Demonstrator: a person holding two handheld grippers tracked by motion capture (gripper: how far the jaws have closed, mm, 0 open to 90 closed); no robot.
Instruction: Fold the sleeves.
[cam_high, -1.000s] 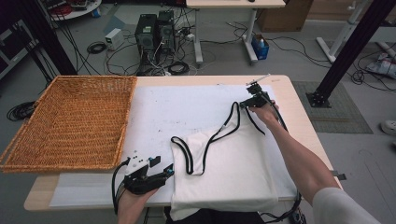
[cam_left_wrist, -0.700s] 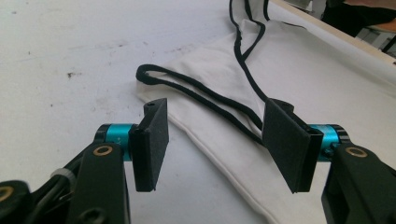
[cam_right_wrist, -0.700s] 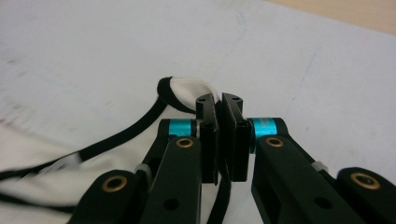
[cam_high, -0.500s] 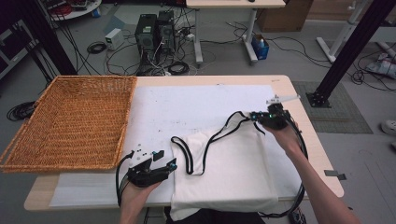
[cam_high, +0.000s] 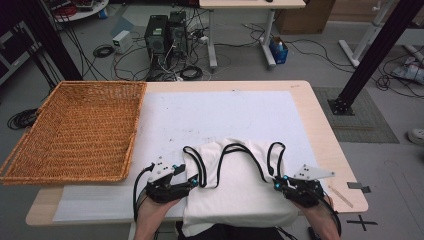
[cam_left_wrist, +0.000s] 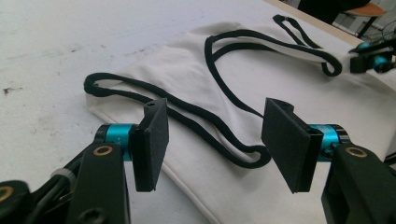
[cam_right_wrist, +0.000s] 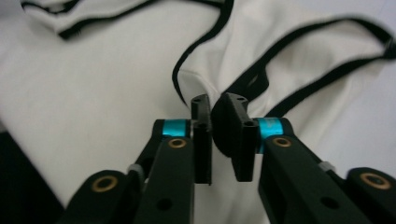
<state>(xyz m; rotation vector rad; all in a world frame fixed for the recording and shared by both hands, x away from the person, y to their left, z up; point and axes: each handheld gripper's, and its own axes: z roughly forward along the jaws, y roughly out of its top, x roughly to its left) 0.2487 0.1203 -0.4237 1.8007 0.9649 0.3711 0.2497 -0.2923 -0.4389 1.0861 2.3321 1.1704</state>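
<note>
White top (cam_high: 240, 185), seemingly unlabelled.

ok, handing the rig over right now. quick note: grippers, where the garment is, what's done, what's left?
Left gripper: open, jaws wide, poised over the black-trimmed strap at the garment's left edge, not gripping.
Right gripper: shut on the garment's right edge.
White garment: on the table's near side, hem hanging over the near edge, top folded toward the person, straps loose on top.
Wicker basket: at the table's left end, nothing in it.
Done: right side gripped.
Left: likely close the left gripper, finish folding, move the garment into the basket.
</note>
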